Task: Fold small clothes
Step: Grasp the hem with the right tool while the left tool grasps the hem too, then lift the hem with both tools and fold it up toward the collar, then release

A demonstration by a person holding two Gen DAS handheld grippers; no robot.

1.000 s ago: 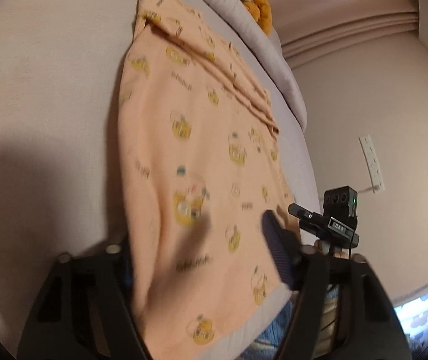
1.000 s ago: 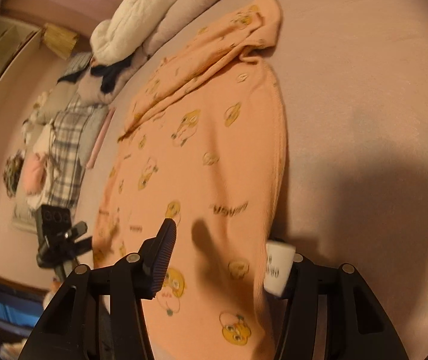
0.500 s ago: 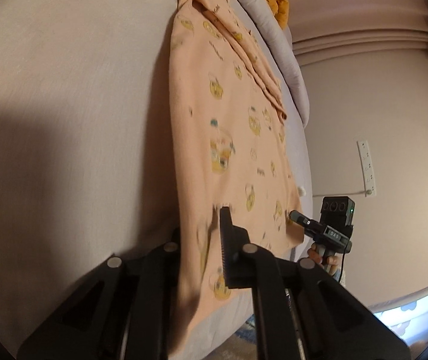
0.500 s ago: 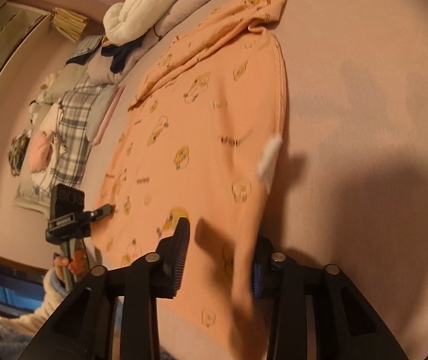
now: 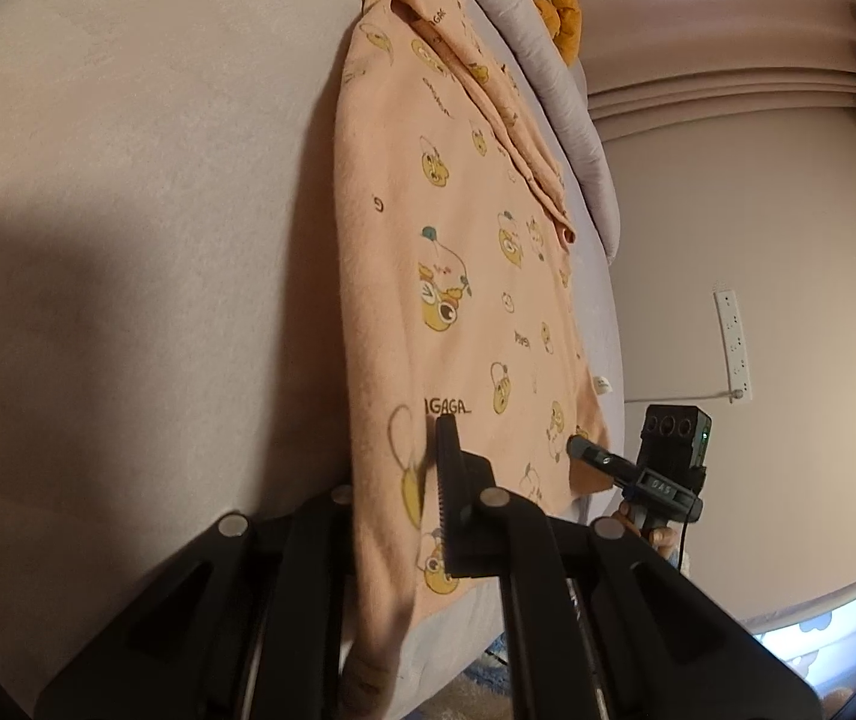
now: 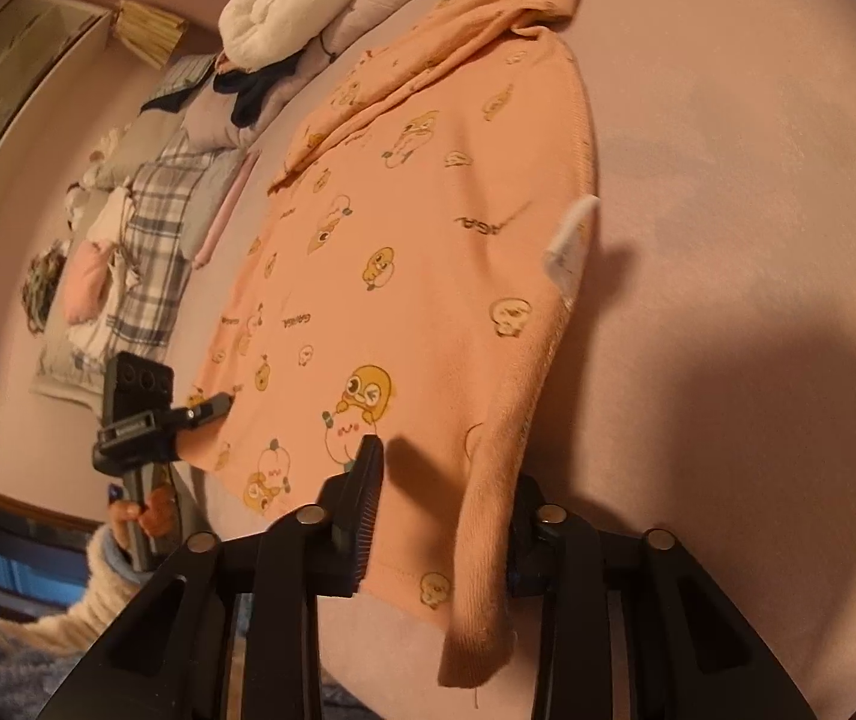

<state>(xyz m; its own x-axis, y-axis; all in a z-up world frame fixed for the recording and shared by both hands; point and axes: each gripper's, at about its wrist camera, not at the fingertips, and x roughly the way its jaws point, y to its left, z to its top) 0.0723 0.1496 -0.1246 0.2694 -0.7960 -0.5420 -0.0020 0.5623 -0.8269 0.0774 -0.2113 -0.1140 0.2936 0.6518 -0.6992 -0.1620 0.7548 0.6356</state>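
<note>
Both low at the near hem: left gripper and right gripper each clamped on one orange shirt, stretched ahead.

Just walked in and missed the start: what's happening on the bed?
A person is folding a small orange top spread on the bed, with a handheld gripper in each hand. The left gripper has its jaws shut on one near corner of the hem, and the right gripper grips the other corner, with the cloth bunched between its jaws.
</note>
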